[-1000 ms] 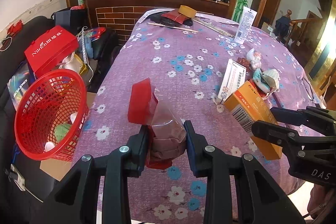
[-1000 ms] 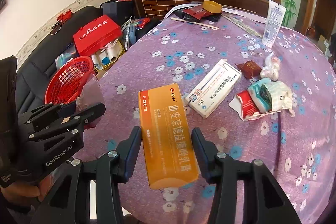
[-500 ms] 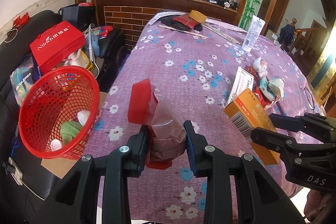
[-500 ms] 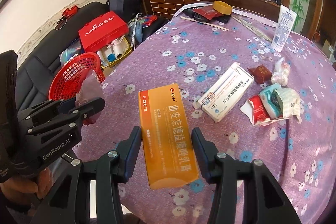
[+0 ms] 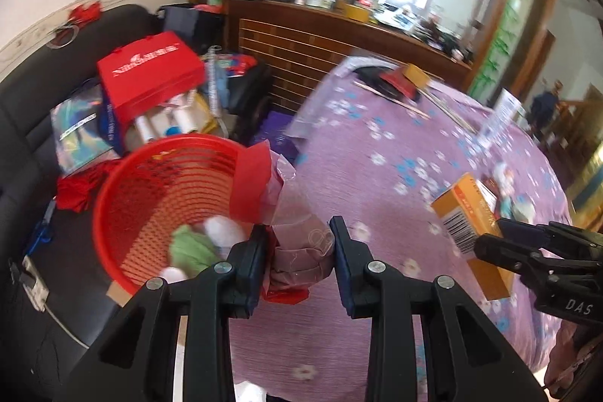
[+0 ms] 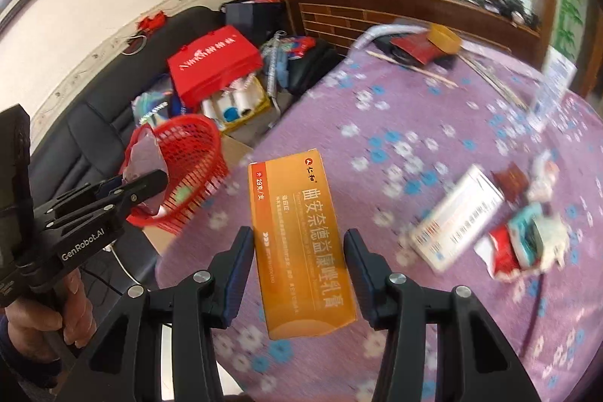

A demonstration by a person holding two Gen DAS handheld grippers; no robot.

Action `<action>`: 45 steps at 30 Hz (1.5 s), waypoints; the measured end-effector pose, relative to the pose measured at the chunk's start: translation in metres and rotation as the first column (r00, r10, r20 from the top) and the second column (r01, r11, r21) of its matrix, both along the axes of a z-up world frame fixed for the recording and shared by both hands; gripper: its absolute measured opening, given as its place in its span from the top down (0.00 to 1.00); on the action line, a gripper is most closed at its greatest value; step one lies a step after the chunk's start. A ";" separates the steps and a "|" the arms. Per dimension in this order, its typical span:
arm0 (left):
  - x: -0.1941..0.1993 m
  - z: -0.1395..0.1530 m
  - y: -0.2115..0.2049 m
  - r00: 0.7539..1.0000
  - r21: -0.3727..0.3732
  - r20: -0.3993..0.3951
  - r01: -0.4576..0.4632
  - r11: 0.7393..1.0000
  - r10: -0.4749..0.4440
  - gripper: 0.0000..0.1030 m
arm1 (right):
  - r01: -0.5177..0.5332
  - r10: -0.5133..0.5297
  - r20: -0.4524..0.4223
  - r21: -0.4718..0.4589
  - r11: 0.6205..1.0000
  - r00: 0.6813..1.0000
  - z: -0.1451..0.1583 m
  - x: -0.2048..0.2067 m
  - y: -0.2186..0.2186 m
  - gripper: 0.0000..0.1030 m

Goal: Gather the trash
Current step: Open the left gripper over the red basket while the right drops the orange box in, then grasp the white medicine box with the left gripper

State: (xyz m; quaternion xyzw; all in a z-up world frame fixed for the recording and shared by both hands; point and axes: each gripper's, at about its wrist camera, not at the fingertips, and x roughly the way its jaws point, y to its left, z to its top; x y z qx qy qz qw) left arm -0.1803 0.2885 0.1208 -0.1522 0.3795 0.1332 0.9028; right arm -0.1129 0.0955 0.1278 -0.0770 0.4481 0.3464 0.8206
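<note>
**Both hands loaded, basket just off the desk edge**

Closest in, the left gripper (image 5: pixel 297 247) has its fingers clamped on a crumpled red-and-clear wrapper (image 5: pixel 286 210), which stands up from the grip and leans left, its red flap at the rim of the red basket (image 5: pixel 124 198). The basket sits just off the left edge of the purple floral desk (image 5: pixel 377 183), beyond and left of those fingers, with green and white scraps inside. Over on the right, the right gripper (image 6: pixel 297 270) has its fingers pinched on an orange box (image 6: pixel 301 236), long axis running away from the camera, carried above the desk. The left hand is clearly the nearer to the basket, so its drop looks first. Farther out, a white box (image 6: pixel 458 217) and a packet pile (image 6: pixel 524 240) wait on the cloth.
</note>
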 end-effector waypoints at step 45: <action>-0.005 -0.025 -0.021 0.998 -0.089 -0.051 0.018 0.996 -0.022 0.36 | 0.071 -0.051 -0.163 0.116 0.991 0.985 -0.025 0.005 -0.024 0.40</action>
